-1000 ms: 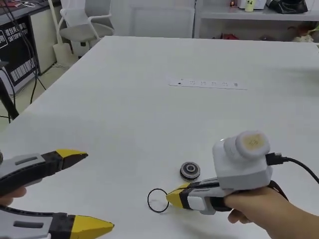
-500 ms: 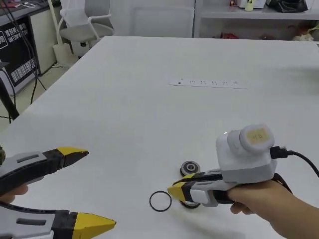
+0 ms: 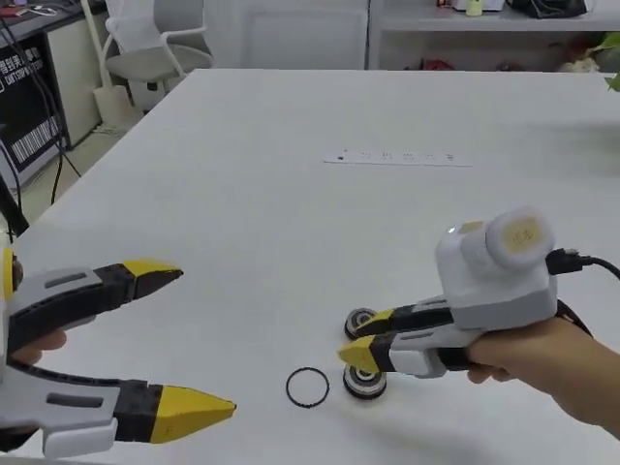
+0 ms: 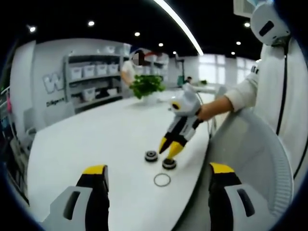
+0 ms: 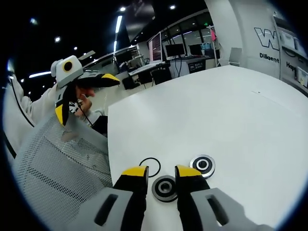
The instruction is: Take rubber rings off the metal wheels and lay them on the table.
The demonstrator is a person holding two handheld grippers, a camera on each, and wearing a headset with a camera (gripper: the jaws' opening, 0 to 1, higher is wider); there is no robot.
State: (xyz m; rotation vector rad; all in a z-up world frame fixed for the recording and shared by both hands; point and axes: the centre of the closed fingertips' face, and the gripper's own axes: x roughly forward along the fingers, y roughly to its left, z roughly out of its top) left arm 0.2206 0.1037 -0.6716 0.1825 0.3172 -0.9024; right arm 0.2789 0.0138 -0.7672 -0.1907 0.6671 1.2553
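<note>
Rubber ring (image 3: 308, 387): one, loose, lying flat on the table (image 3: 291, 213) near the person's edge, touching neither wheel. Counts as one ring delivered.

Near wheel (image 5: 164, 187): flat on the table, just beside the ring, to its right in the head view. Its rim looks dark in the right gripper view, so it probably carries its ring; too small to be sure. Far wheel (image 5: 202, 164): flat, just behind the near one, apart from it. Its rim reads brighter, so it is possibly the bare one. Judgement only.

Right gripper (image 5: 162, 172): jaws parted by about the wheel's width, one on each side of the near wheel in its own view. In the head view and the left gripper view the tips sit just above the wheel, so I take it as unclamped; contact cannot be confirmed. The straddle suits pinning the wheel or catching the ring's edge.

Left gripper (image 3: 189, 341): jaws spread wide, holding nothing, hovering at the near left of the table, well apart from ring and wheels, tips aimed toward them. Likely kept ready as the second hand, since one gripper must steady the wheel while the other peels.

Step, as judged: start of the second wheel. Risk: the wheel slides on the smooth top if pushed from one side.
</note>
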